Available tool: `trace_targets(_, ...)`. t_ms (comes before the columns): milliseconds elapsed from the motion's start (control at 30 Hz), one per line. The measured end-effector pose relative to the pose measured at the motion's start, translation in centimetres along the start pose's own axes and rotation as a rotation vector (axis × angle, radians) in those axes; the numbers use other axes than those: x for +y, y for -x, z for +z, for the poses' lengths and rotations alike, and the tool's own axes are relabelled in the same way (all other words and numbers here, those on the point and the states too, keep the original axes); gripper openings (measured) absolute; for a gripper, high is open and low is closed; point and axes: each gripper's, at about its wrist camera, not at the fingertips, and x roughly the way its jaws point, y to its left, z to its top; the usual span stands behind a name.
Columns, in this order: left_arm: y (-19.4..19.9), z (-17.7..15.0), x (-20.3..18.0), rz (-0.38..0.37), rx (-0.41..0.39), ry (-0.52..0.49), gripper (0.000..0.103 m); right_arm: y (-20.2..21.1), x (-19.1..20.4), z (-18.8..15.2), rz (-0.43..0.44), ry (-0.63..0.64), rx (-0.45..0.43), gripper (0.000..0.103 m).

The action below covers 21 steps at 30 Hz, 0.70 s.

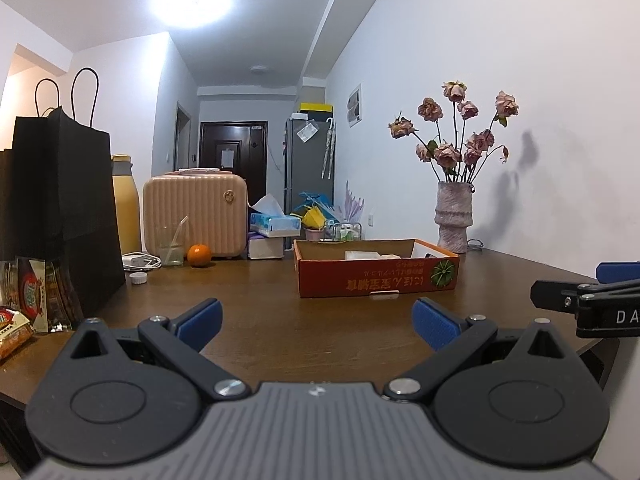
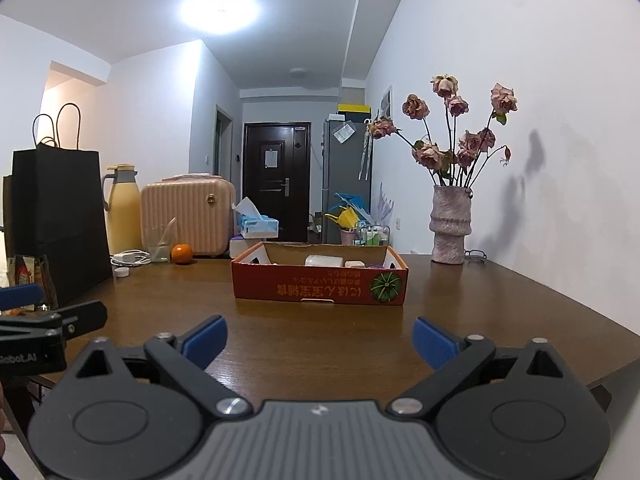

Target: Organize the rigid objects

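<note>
- Left gripper (image 1: 316,322) and right gripper (image 2: 320,338) both gaped wide, holding nothing, at the table's near edge.
- Small pale items (image 2: 325,261) lay inside the far cardboard box (image 2: 320,288).
- This fitted either sorting about to start or already finished; I couldn't judge which.

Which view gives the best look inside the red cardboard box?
The right wrist view: the red cardboard box sits nearly centred, its inner walls and white items visible. The left wrist view shows the same box off to the right, at a flatter angle, with less of its contents showing.
</note>
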Motion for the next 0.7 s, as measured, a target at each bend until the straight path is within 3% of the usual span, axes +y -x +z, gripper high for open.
trace_targets(700,0.28,-0.01,-0.3,-0.008,-0.008,-0.017,0.103,0.12,-0.04,-0.18,-0.008,-0.009,-0.006,0.102)
